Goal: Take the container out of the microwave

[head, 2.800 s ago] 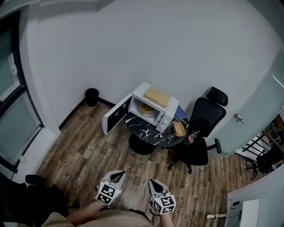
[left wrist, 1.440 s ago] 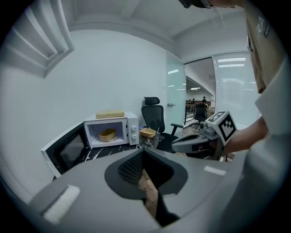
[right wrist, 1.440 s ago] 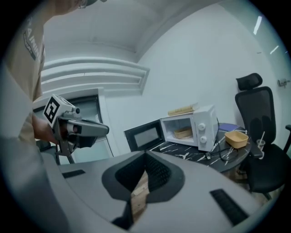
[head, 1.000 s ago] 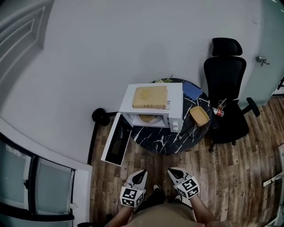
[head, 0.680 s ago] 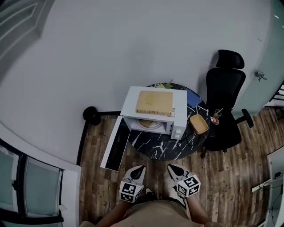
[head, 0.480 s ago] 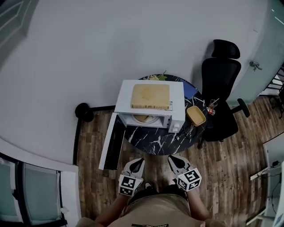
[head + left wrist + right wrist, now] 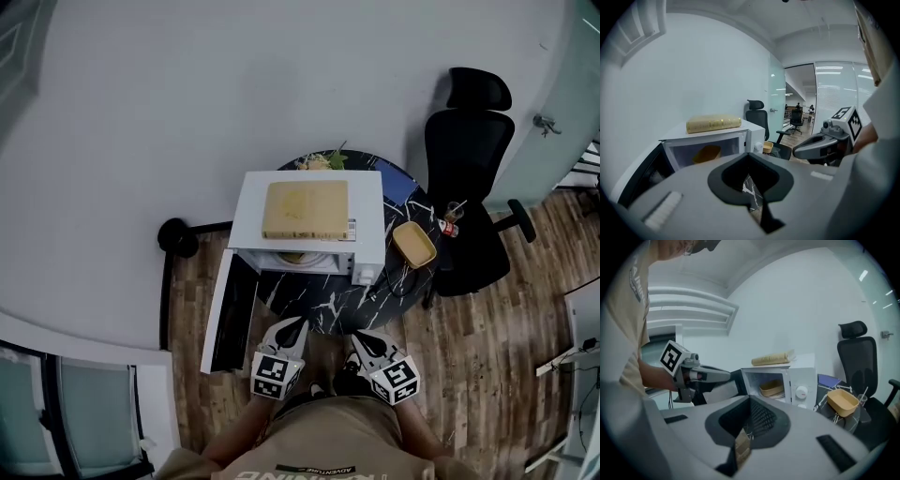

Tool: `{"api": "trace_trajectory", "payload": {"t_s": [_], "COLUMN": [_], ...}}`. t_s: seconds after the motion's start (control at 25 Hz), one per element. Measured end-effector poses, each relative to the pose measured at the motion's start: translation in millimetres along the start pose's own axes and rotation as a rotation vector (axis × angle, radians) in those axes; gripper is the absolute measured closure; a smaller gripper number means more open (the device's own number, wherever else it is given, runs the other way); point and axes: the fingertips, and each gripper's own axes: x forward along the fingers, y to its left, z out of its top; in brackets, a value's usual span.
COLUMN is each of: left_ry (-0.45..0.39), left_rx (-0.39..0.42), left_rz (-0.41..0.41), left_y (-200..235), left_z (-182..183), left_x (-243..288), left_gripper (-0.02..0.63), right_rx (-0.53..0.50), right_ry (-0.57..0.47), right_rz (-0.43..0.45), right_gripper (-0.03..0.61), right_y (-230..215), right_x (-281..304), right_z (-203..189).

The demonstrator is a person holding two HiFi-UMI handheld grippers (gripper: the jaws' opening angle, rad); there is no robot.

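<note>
A white microwave (image 7: 309, 220) stands on a round black marble table (image 7: 349, 302) with its door (image 7: 225, 311) swung open to the left. A tan container (image 7: 293, 257) sits inside it, seen also in the left gripper view (image 7: 707, 153) and the right gripper view (image 7: 772, 389). My left gripper (image 7: 291, 328) and right gripper (image 7: 363, 339) hover side by side at the table's near edge, short of the microwave. Both are shut and hold nothing. From the left gripper (image 7: 750, 183) I see the right gripper (image 7: 825, 143); from the right gripper (image 7: 746, 428) I see the left gripper (image 7: 701, 376).
A yellow slab (image 7: 305, 208) lies on top of the microwave. A second tan container (image 7: 413, 244) rests on the table to its right, beside a black office chair (image 7: 467, 159). A small black bin (image 7: 174, 236) stands by the wall on the left. Wood floor surrounds the table.
I have come round to face the microwave's open front and moved closer. Both grippers now reach the table's near edge, still shut and empty.
</note>
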Motion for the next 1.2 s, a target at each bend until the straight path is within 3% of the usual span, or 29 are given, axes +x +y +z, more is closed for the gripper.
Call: {"api": "trace_trajectory", "payload": {"t_s": [0.4, 0.76, 1.0, 1.2], "left_ry": [0.013, 0.028, 0.041, 0.074], "left_rx": [-0.006, -0.010, -0.017, -0.026], "left_rz": [0.075, 0.046, 0.022, 0.005], "left_y": [23, 45, 65, 76], "left_z": [27, 30, 18, -8], "left_x": [44, 67, 85, 108], "left_gripper": [0.606, 0.606, 0.606, 0.606], "right_rx": [-0.063, -0.047, -0.074, -0.058], "right_ry": [-0.012, 0.018, 0.034, 0.076], "right_rz": [0.052, 0.014, 0.005, -0.026], "right_gripper": [0.572, 0.572, 0.572, 0.572], "right_y": [-50, -56, -51, -54], "right_x": [32, 44, 60, 63], "right_z": [28, 45, 51, 35]}}
